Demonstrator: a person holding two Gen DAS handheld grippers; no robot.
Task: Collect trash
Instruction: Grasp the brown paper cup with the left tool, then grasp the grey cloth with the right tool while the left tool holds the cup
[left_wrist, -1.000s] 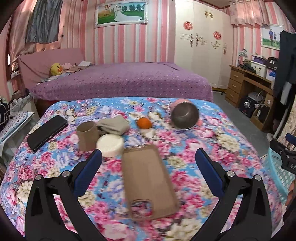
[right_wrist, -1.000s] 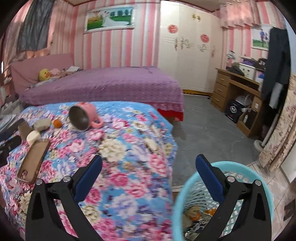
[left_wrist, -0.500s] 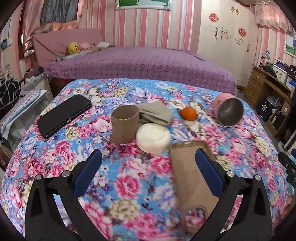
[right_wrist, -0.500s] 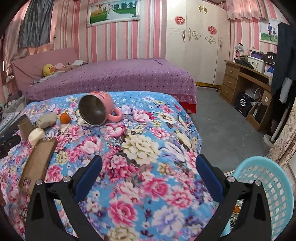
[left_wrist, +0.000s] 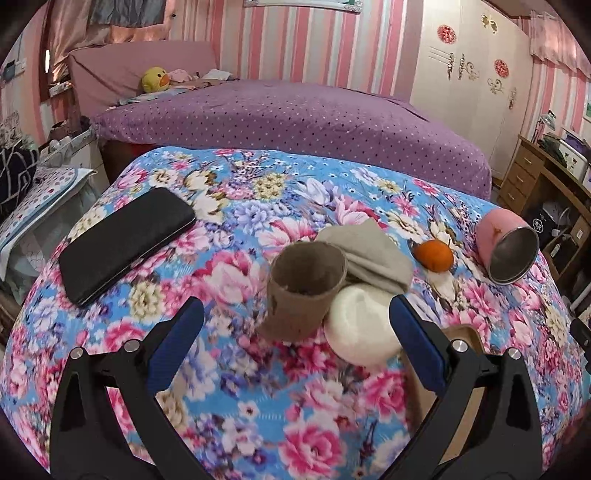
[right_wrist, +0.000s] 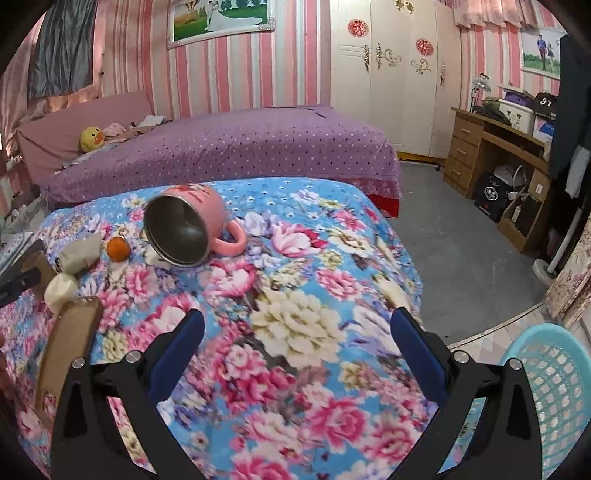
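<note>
A brown paper cup (left_wrist: 303, 291) stands on the floral cloth, with a white round lid (left_wrist: 360, 326) touching its right side and a folded grey cloth (left_wrist: 369, 254) behind it. My left gripper (left_wrist: 295, 321) is open, its blue fingers on either side of the cup and lid, just short of them. A small orange (left_wrist: 434, 254) lies further right. In the right wrist view my right gripper (right_wrist: 297, 328) is open and empty above the cloth, and the blue mesh basket (right_wrist: 554, 387) sits on the floor at the lower right.
A black phone (left_wrist: 125, 240) lies at the left of the table (left_wrist: 240, 406), a brown phone case (right_wrist: 68, 343) near its front. A pink mug (right_wrist: 192, 225) lies on its side. A purple bed (right_wrist: 229, 147) stands behind, a wooden desk (right_wrist: 495, 147) at the right.
My left gripper has moved left and forward, bringing the cup and lid between its fingers. My right gripper has swung left from over the basket to above the table.
</note>
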